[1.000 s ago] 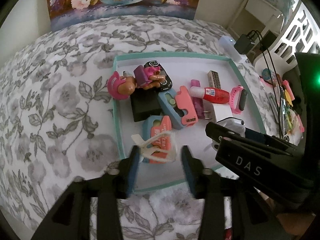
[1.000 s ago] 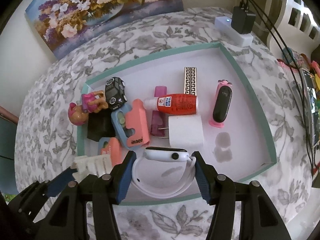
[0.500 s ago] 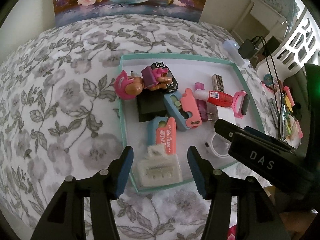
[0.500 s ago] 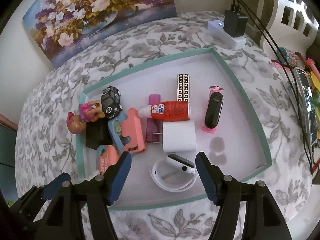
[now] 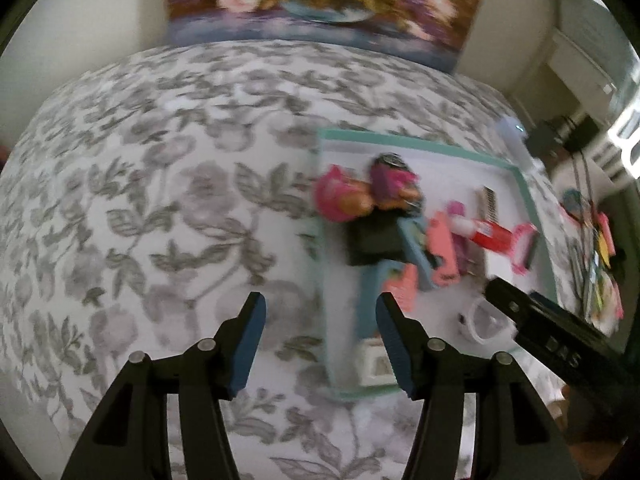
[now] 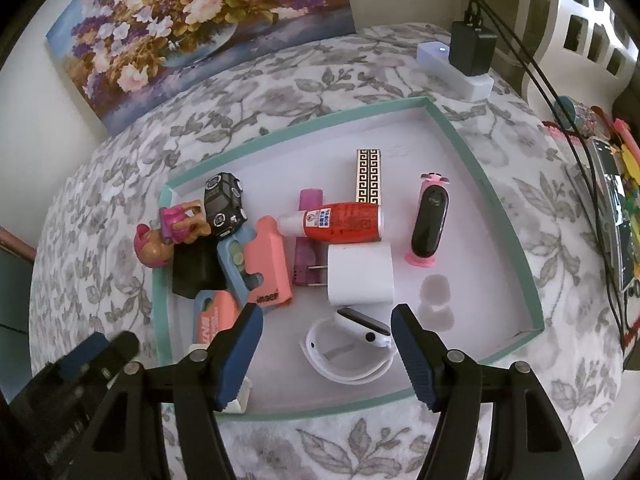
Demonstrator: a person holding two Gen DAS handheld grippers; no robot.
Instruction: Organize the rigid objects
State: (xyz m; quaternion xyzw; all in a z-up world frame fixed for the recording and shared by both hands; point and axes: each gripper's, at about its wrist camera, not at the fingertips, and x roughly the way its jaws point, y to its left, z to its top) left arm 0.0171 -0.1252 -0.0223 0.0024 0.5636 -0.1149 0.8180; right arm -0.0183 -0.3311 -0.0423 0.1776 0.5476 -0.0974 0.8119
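Observation:
A teal-rimmed white tray (image 6: 496, 184) on the floral bedspread holds a doll (image 6: 160, 236), a black toy car (image 6: 224, 204), a red bottle (image 6: 344, 222), a white charger (image 6: 360, 276) and a pink-and-black band (image 6: 428, 224). My right gripper (image 6: 326, 316) hangs open just above a white smartwatch (image 6: 352, 344), not touching it. My left gripper (image 5: 320, 304) is over the tray's left rim (image 5: 326, 280); its jaws are opening with nothing held. A white clip (image 5: 374, 364) lies in the tray's near left corner beside its right finger.
A white power strip with a black adapter (image 6: 460, 64) and cables sit beyond the tray's far right corner. A flower painting (image 6: 200, 28) leans on the wall. Colourful clutter (image 6: 612, 200) lies along the right edge. Bare bedspread (image 5: 140, 220) spreads left of the tray.
The left gripper let go of the white clip in the tray's near corner, widened and slid left toward the bedspread. The right gripper released the white watch, opened and backed off.

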